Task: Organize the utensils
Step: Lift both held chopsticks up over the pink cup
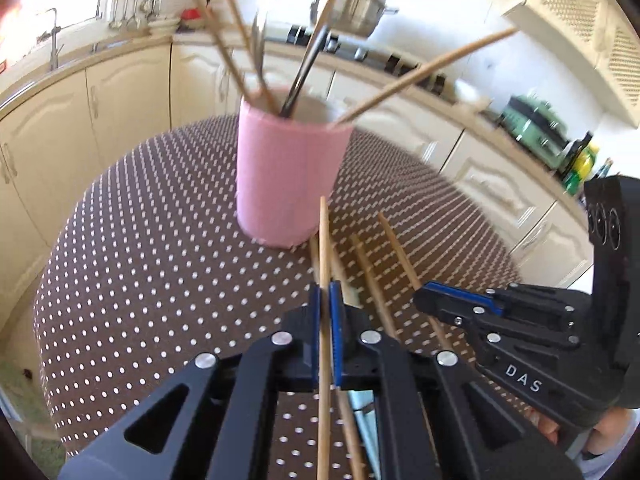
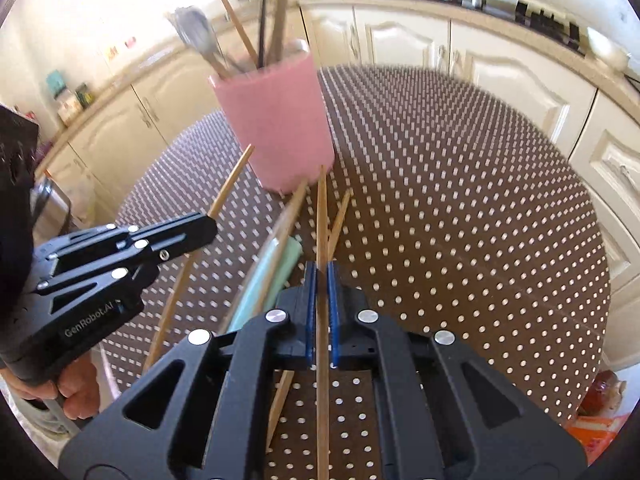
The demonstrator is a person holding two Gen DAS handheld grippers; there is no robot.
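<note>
A thin wooden chopstick (image 1: 325, 280) is pinched between the blue pads of the left gripper (image 1: 325, 292). Its tip points toward the tall pink holder cup (image 1: 286, 176). Another thin wooden chopstick (image 2: 322, 220) is pinched the same way in the right gripper (image 2: 321, 276), and its tip is also close to the bottom of the pink cup (image 2: 276, 120). Both grippers are squeezed tight on their sticks.

More loose wooden chopsticks (image 1: 370, 276) lie on the table just beside the cup, between the two grippers. A pale green utensil (image 2: 276, 272) lies there too, partly under the sticks.

The pink cup stands upright on the round table with the brown cloth with white dots (image 1: 160, 248). Wooden chopsticks and dark metal utensils (image 1: 304, 68) stick out of its top and lean in different ways.

Cream kitchen cupboards (image 2: 404, 40) go around behind the table. A shiny steel pot (image 1: 356, 4) sits on the counter far back.
</note>
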